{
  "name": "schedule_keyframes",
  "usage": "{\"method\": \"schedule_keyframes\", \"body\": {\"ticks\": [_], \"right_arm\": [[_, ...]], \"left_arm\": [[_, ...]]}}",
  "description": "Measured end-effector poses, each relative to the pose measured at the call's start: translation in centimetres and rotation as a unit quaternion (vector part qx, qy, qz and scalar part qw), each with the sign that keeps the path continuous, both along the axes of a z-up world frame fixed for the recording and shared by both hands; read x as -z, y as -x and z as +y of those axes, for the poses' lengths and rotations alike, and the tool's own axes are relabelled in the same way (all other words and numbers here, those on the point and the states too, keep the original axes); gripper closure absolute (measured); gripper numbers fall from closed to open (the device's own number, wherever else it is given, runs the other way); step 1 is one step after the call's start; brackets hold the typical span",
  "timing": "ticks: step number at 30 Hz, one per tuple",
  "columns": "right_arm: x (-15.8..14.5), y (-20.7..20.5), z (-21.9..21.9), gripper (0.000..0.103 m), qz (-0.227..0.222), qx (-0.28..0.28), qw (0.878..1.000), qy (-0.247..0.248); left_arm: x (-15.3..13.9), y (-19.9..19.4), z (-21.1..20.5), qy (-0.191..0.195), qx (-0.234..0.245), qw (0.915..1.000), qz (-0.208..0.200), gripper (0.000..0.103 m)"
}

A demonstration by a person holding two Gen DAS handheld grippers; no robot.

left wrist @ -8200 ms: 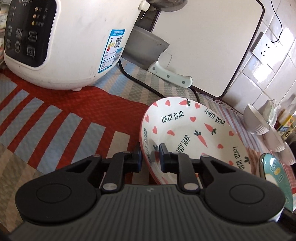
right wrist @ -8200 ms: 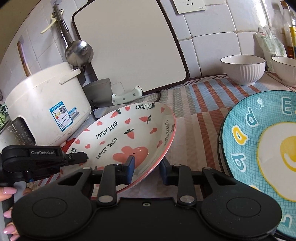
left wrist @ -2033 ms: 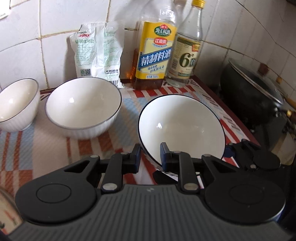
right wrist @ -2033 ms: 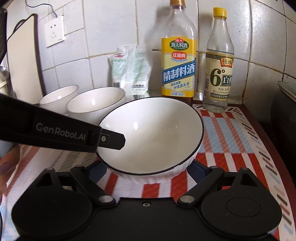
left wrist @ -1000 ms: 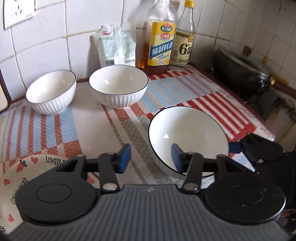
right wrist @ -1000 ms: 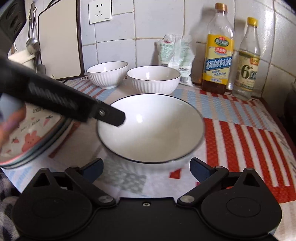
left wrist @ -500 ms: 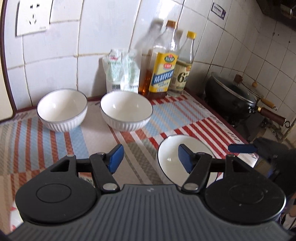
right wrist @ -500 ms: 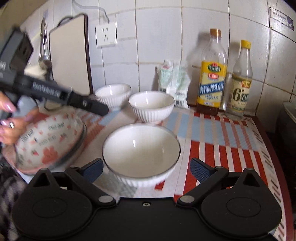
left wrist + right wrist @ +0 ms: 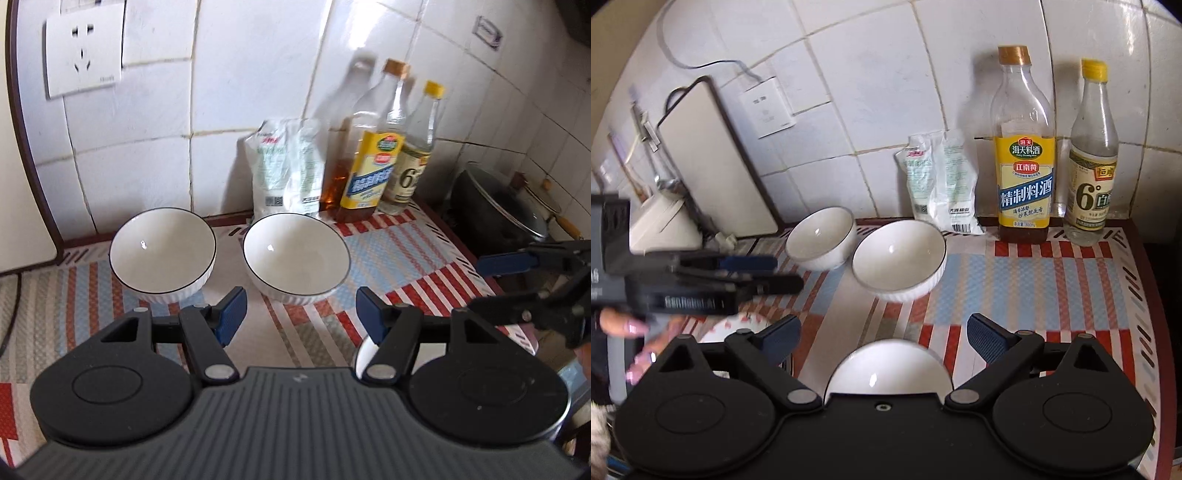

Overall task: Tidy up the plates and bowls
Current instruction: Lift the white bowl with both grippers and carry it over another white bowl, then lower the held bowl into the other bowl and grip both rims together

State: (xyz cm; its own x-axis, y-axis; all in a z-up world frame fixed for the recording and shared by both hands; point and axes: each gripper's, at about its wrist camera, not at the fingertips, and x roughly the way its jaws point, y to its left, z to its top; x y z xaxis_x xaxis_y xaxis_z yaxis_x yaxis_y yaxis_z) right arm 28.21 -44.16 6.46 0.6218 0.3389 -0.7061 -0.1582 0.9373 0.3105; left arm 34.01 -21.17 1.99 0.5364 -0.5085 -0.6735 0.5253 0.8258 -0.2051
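Note:
Two white ribbed bowls stand side by side near the tiled wall, the left bowl (image 9: 162, 251) (image 9: 822, 236) and the right bowl (image 9: 295, 254) (image 9: 899, 254). A third white bowl (image 9: 890, 369) (image 9: 364, 356) rests on the striped mat nearer me, mostly hidden under the gripper bodies. My left gripper (image 9: 300, 315) (image 9: 788, 274) hangs open and empty above the mat, in front of the two bowls. My right gripper (image 9: 884, 334) (image 9: 478, 284) is open too, above the third bowl and clear of it. A heart-patterned plate (image 9: 735, 328) peeks out at the left, largely hidden.
A white bag (image 9: 938, 184) and two bottles (image 9: 1025, 162) (image 9: 1091, 170) line the wall. A cutting board (image 9: 716, 162) leans at the left beside a rice cooker (image 9: 661, 225). A lidded wok (image 9: 498, 214) sits right of the mat. A hand (image 9: 639, 332) holds the left gripper.
Both grippers have risen and drawn back from the third bowl, which stays on the mat. The left jaws stand wider than a second ago.

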Motion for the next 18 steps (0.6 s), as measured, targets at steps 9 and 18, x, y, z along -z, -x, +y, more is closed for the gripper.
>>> {"method": "schedule_keyframes", "body": {"ticks": [9, 18], "right_arm": [[3.8, -6.4, -1.0, 0.018, 0.061, 0.03, 0.997, -0.037], [7.4, -10.6, -1.3, 0.028, 0.092, 0.06, 0.993, -0.032]], "left_arm": [[3.5, -3.8, -2.0, -0.024, -0.048, 0.9983, 0.025, 0.042], [5.9, -5.7, -2.7, -0.037, -0.075, 0.9959, 0.034, 0.048]]}}
